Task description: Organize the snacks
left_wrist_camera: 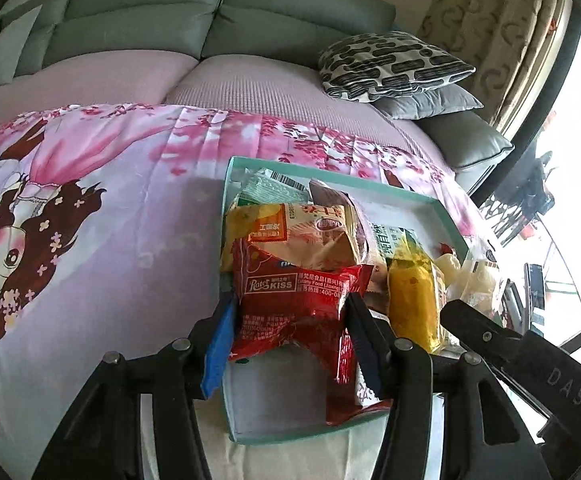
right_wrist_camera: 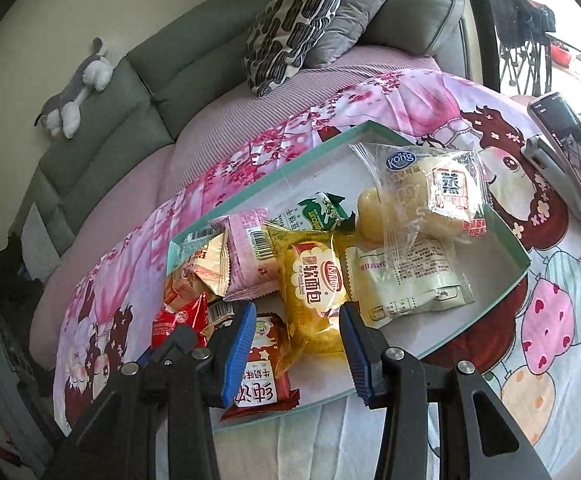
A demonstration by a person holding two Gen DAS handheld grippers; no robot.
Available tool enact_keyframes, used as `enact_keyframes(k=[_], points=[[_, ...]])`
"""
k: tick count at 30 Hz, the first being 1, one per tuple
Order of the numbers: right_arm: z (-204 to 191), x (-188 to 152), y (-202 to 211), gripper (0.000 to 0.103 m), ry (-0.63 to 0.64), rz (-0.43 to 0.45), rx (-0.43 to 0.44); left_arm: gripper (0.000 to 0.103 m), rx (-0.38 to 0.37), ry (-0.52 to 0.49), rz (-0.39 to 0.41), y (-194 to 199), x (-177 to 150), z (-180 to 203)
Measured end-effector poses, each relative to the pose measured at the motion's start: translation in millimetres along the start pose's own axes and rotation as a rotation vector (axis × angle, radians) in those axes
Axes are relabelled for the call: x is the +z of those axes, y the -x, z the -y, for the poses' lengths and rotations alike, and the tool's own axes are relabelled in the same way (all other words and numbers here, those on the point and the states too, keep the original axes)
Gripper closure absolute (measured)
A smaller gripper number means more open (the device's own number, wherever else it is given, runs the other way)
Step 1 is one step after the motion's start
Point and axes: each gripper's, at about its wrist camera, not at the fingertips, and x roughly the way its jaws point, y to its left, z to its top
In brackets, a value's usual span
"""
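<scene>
A shallow teal-rimmed box (left_wrist_camera: 410,194) lies on a pink cartoon blanket and holds several snack packets. My left gripper (left_wrist_camera: 292,302) is shut on a red "Rater KISS" packet (left_wrist_camera: 290,292), pinched at its middle over the box's near left part. My right gripper (right_wrist_camera: 298,309) is shut on the lower end of a yellow soft-bread packet (right_wrist_camera: 314,280), which stands tilted just right of the red one. One of the right gripper's fingers (left_wrist_camera: 470,320) shows beside the yellow packet (left_wrist_camera: 414,300). The red packet (right_wrist_camera: 178,320) peeks out at the left in the right wrist view.
The box (right_wrist_camera: 290,162) also holds an orange-beige packet (left_wrist_camera: 310,232), green (right_wrist_camera: 318,212), pink (right_wrist_camera: 250,256), white (right_wrist_camera: 410,276) and red-white (right_wrist_camera: 262,376) packets, and clear-wrapped buns (right_wrist_camera: 430,192). A phone on a stand (right_wrist_camera: 570,152) is at the right. Patterned cushions (left_wrist_camera: 390,64) lie on the sofa behind.
</scene>
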Motion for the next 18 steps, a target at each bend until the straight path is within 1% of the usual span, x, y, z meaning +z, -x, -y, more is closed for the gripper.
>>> enact_keyframes(k=[4,7,10,13,14,15,16,17,18], points=[[-3,-2,1,0.057,0.012,-0.006,-0.014,0.041,-0.028,0.010,-0.016,2,-3,-1],[-5,-3,5,0.057,0.028,-0.004,-0.025,0.032,-0.025,0.029,-0.034,4,-4,-5],[-7,-6,8,0.057,0.042,-0.007,-0.035,0.024,-0.039,0.054,-0.055,8,-6,-13],[-11,-11,12,0.056,0.069,-0.013,-0.044,0.022,-0.023,0.052,-0.056,17,-6,-17],[-14,-14,13,0.055,0.088,-0.020,-0.051,0.021,-0.016,0.049,-0.050,23,-6,-19],[-16,-15,13,0.050,0.099,-0.024,-0.055,0.021,-0.009,0.049,-0.046,26,-6,-21],[-19,-17,14,0.046,0.116,-0.029,-0.065,0.018,0.005,0.051,-0.034,32,-6,-24],[-21,-19,15,0.041,0.128,-0.031,-0.071,0.013,0.027,0.052,-0.022,37,-6,-27],[-24,-22,15,0.039,0.143,-0.033,-0.076,0.010,0.051,0.051,-0.014,40,-7,-30]])
